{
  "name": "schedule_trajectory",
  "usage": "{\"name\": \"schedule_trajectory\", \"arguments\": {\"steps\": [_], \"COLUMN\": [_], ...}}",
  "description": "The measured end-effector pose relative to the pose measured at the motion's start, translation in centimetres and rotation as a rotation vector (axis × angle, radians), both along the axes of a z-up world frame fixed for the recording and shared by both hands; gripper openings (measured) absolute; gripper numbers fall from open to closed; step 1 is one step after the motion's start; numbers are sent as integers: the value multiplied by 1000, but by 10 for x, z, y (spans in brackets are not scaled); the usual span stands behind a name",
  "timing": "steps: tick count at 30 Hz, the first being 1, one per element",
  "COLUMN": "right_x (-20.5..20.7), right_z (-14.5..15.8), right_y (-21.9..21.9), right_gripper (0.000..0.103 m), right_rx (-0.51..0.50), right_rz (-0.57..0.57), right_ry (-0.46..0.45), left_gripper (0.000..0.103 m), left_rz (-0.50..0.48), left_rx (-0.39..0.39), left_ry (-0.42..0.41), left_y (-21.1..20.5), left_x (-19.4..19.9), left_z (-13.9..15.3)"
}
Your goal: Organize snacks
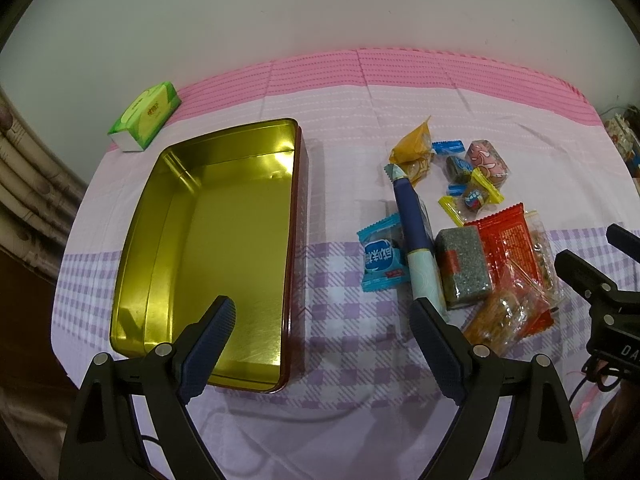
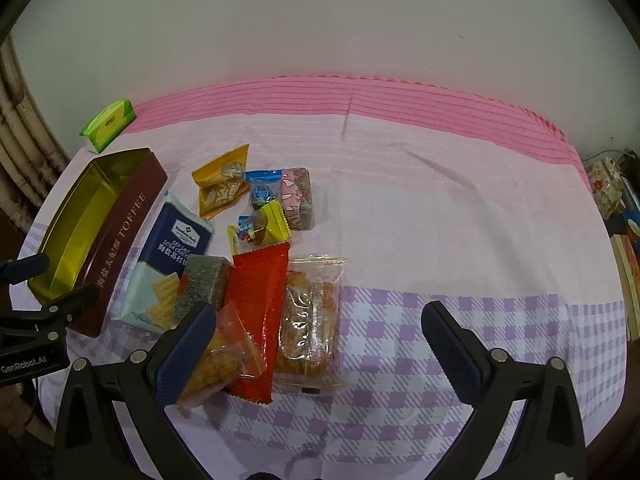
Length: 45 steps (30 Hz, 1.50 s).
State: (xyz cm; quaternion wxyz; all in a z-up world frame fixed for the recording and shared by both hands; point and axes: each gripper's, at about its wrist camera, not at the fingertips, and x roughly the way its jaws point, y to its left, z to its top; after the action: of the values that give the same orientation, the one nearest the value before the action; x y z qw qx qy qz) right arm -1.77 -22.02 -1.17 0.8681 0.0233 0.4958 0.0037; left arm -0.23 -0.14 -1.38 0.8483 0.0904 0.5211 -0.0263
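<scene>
2 grippers (image 1: pixel 322 312) (image 2: pixel 316 320) agape; tin (image 1: pixel 224 240) seemingly empty; TOFFEE lettering right-view only.

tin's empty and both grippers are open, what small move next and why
Probably lower the right gripper onto the clear cracker pack right between its open fingers and close. The tin holds nothing yet, the snacks all lie beside it, and the left gripper hovers by the tin, empty.

Glossy metal tin (image 1: pixel 224 240); matt cloth (image 1: pixel 344 92)

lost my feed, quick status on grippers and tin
Left gripper open, right gripper open. Tin empty. Snack pile beside it, nothing blocking.
</scene>
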Motion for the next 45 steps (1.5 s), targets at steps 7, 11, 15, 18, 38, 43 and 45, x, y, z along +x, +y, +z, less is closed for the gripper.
{"name": "schedule_trajectory", "arguments": {"steps": [7, 11, 15, 18, 38, 43, 45], "right_x": [0, 0, 0, 0, -1, -2, -3], "right_z": [0, 0, -1, -1, -9, -9, -10], "right_y": [-2, -2, -2, -5, -37, -44, -46], "right_gripper": [102, 102, 102, 102, 102, 102, 102], "right_rx": [2, 3, 5, 10, 61, 69, 71], "right_rz": [0, 0, -3, -8, -72, -86, -90], "right_ry": [0, 0, 1, 2, 0, -1, -1], "left_gripper": [89, 89, 89, 89, 70, 63, 59], "left_rz": [-1, -3, -5, -9, -62, -80, -84], "left_rx": [-11, -9, -12, -11, -106, -104, -101], "left_ry": [0, 1, 4, 5, 43, 69, 79], "left_y": [-4, -5, -6, -8, -24, -32, -35], "left_x": [1, 2, 3, 4, 25, 39, 44], "left_z": [-1, -2, -1, -1, -2, -10, -14]}}
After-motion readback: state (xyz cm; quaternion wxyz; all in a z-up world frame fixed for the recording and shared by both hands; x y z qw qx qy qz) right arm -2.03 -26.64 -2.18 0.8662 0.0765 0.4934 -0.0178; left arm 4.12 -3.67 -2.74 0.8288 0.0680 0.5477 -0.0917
